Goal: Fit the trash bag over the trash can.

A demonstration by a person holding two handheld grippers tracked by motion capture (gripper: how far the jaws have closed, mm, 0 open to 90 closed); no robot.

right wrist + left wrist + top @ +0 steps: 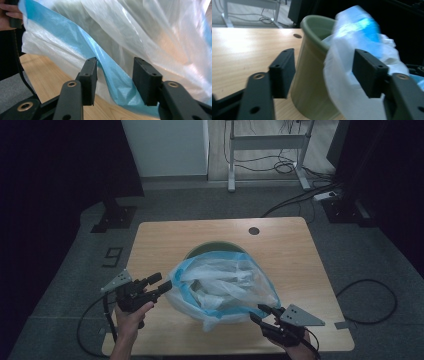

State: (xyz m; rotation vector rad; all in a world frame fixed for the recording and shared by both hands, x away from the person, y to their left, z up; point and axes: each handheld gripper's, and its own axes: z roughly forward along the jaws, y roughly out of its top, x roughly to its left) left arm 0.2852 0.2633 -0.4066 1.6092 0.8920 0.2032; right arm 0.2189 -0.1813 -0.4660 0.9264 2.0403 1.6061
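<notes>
Left gripper (159, 283): jaws apart, just off the bag's (225, 285) left edge, nothing pinched. Bin (312, 75) mid-table (300, 250), liner draped over it, bunched and only partly seated. Right gripper (115, 80): jaws spread around the blue hem (110, 67) at the near right, pads not pressing. Risk, as judged: with neither edge held, plastic could slide back into the bin or off the rim; a one-sided tug could tip the bin.
</notes>
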